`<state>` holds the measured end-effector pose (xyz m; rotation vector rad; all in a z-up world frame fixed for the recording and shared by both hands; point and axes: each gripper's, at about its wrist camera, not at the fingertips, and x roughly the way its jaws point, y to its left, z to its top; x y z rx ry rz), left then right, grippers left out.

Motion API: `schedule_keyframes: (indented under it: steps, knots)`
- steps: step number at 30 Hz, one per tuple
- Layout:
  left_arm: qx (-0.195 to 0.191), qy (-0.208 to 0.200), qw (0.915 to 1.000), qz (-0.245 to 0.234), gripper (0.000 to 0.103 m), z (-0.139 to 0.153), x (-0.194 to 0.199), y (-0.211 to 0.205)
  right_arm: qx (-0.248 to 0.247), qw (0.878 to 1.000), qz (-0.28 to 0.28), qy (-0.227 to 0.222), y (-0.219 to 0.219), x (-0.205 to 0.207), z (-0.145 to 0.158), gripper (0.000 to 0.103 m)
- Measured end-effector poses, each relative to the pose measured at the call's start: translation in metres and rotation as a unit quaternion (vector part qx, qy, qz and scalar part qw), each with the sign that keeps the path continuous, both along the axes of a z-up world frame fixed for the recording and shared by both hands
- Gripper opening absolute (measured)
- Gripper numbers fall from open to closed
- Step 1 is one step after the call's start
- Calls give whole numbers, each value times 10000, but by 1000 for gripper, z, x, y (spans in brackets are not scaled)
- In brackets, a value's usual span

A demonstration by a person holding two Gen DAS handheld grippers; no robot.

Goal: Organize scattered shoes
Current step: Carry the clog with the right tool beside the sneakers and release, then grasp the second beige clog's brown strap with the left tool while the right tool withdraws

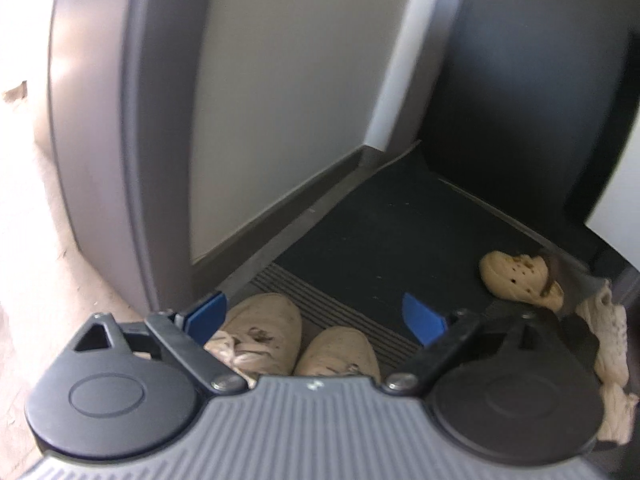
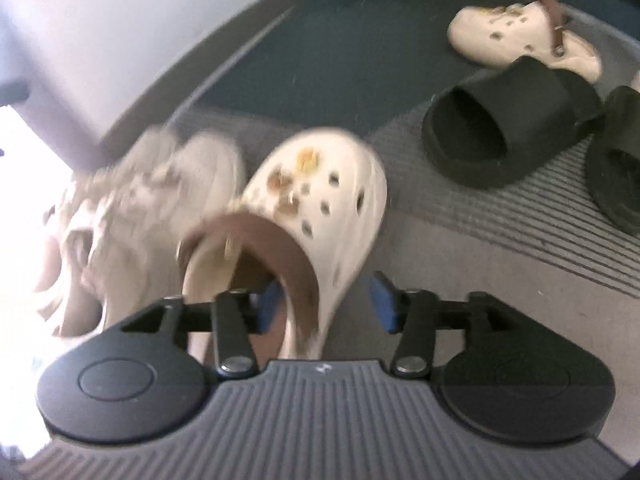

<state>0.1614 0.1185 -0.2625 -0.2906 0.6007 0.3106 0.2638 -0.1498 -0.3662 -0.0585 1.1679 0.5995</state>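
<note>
In the right wrist view my right gripper is shut on the side wall of a cream clog with charms and a brown strap, held tilted above the mat. Beige sneakers lie just left of it, blurred. A second cream clog lies far right, behind two black slides. In the left wrist view my left gripper is open and empty above a pair of beige sneakers. The second clog shows there at the right.
The shoes rest on a dark ribbed mat in a corner. A grey framed door or panel stands at the left, a dark wall at the right. Pale floor lies beyond the frame.
</note>
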Motion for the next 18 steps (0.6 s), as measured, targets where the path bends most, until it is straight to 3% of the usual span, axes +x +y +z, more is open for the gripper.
schedule_keyframes:
  steps: [3,5,8,12,15,17,18]
  knots:
    - [171,122,9995,-237,97,-7,9,-22,-99,9990,425,85,-23,-18,21,80]
    - [196,222,9986,-444,97,-11,14,-38,-58,9994,322,57,-47,-31,31,81]
    - [353,322,9942,-965,97,-16,24,-62,91,9999,-39,-45,-72,-42,37,82]
    - [694,411,9857,-1482,97,-11,59,-86,775,9891,-1124,-548,-112,-65,30,84]
    - [563,409,9809,-1818,97,-1,95,-102,951,9819,-1563,-495,-125,-73,16,84]
    - [498,390,9741,-2170,98,9,131,-122,995,9780,-1782,-421,-132,-78,7,84]
    - [486,477,9669,-2460,100,8,150,-134,1052,9749,-1934,-342,-139,-82,2,84]
